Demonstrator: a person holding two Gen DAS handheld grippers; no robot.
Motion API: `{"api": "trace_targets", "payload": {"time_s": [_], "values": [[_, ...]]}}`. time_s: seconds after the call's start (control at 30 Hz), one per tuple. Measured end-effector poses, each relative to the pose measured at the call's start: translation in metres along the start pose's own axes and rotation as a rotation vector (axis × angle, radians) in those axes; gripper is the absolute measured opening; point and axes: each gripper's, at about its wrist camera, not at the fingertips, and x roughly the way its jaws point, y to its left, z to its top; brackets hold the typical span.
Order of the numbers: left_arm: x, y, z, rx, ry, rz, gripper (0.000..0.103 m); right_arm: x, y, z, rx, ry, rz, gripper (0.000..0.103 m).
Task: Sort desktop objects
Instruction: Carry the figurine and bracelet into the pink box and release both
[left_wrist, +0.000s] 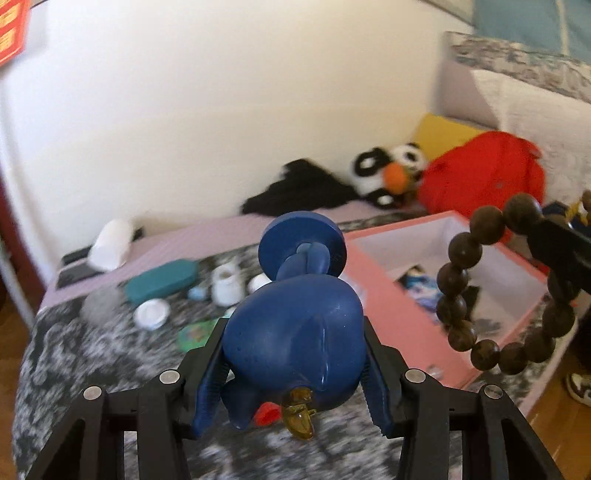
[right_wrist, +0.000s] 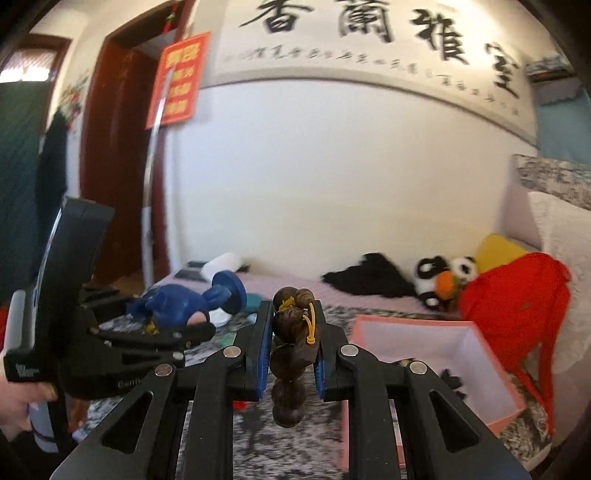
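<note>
- Where the left wrist view looks along its fingers, the left gripper (left_wrist: 295, 350) is closed on a blue figurine (left_wrist: 295, 332); both blue-padded fingers (left_wrist: 207, 373) press its rounded body, and its round base points away from the camera.
- A small amber piece (left_wrist: 300, 413) hangs under the figurine, with a red bit just beside it.
- Same view, right edge: a loop of dark wooden beads (left_wrist: 506, 284) hangs in the air over a pink box (left_wrist: 391, 306), carried by a black finger of the other tool. The box is open, with printed items on its floor.
- Behind, on the mottled grey cover (left_wrist: 92, 354): a teal case (left_wrist: 160, 280), a white lid (left_wrist: 151, 313), small white shoes (left_wrist: 227, 284). All blurred.
- By the wall: a panda plush (left_wrist: 391, 173) next to a red bag (left_wrist: 484, 173).
- Right wrist view: the right gripper (right_wrist: 290, 345) is nearly closed, clamping the wooden beads (right_wrist: 290, 354) between its pads; yellow cord shows at the top, and the lower beads dangle below the fingers.
- Left of it, the left gripper (right_wrist: 155, 328) holds the blue figurine (right_wrist: 184, 301) level, above the cover.
- The pink box (right_wrist: 436, 354) sits lower right, just beside the right fingers.
</note>
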Motion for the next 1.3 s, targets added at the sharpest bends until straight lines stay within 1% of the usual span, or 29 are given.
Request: {"api": "trace_targets", "payload": {"time_s": [0.17,0.3,0.4,0.5,0.63,0.7,0.77,0.8,0.83,0.87,0.9,0.93,0.97,1.0,1.07,1.17,1.3], "values": [[0.012,-0.052,0.022,0.054,-0.020,-0.072,0.054,-0.007,-0.057,-0.006,0.069,-0.007,-0.101,0.020],[0.031,-0.093,0.036,0.115,-0.019,-0.124,0.055,-0.012,-0.103,-0.010,0.125,-0.013,-0.181,0.020],[0.052,-0.121,0.045,0.151,-0.005,-0.166,0.055,-0.016,-0.137,-0.014,0.166,-0.017,-0.241,0.020],[0.082,-0.147,0.054,0.180,0.022,-0.206,0.055,-0.017,-0.172,-0.018,0.211,-0.018,-0.298,0.020],[0.122,-0.168,0.060,0.210,0.061,-0.233,0.055,0.008,-0.223,-0.035,0.296,0.024,-0.340,0.020],[0.145,-0.175,0.061,0.218,0.096,-0.246,0.055,0.023,-0.242,-0.043,0.329,0.055,-0.353,0.020],[0.168,-0.181,0.062,0.225,0.137,-0.260,0.055,0.046,-0.258,-0.051,0.361,0.095,-0.347,0.020],[0.176,-0.183,0.061,0.225,0.148,-0.262,0.058,0.057,-0.264,-0.055,0.374,0.113,-0.339,0.020],[0.180,-0.182,0.061,0.221,0.140,-0.252,0.070,0.070,-0.267,-0.059,0.385,0.137,-0.325,0.021],[0.183,-0.181,0.061,0.216,0.123,-0.232,0.076,0.082,-0.272,-0.065,0.399,0.169,-0.310,0.022],[0.185,-0.180,0.061,0.217,0.105,-0.213,0.084,0.092,-0.276,-0.072,0.413,0.191,-0.305,0.035],[0.185,-0.179,0.061,0.223,0.088,-0.196,0.085,0.101,-0.279,-0.078,0.426,0.214,-0.311,0.052],[0.185,-0.177,0.061,0.224,0.077,-0.185,0.086,0.106,-0.281,-0.083,0.438,0.223,-0.333,0.078],[0.185,-0.173,0.061,0.218,0.072,-0.183,0.088,0.108,-0.280,-0.086,0.449,0.213,-0.346,0.086],[0.184,-0.164,0.061,0.204,0.065,-0.179,0.089,0.107,-0.282,-0.086,0.453,0.194,-0.356,0.086],[0.179,-0.141,0.059,0.156,0.065,-0.165,0.089,0.104,-0.274,-0.083,0.445,0.172,-0.357,0.086],[0.168,-0.104,0.054,0.108,0.067,-0.122,0.089,0.108,-0.248,-0.069,0.425,0.149,-0.326,0.086]]}}
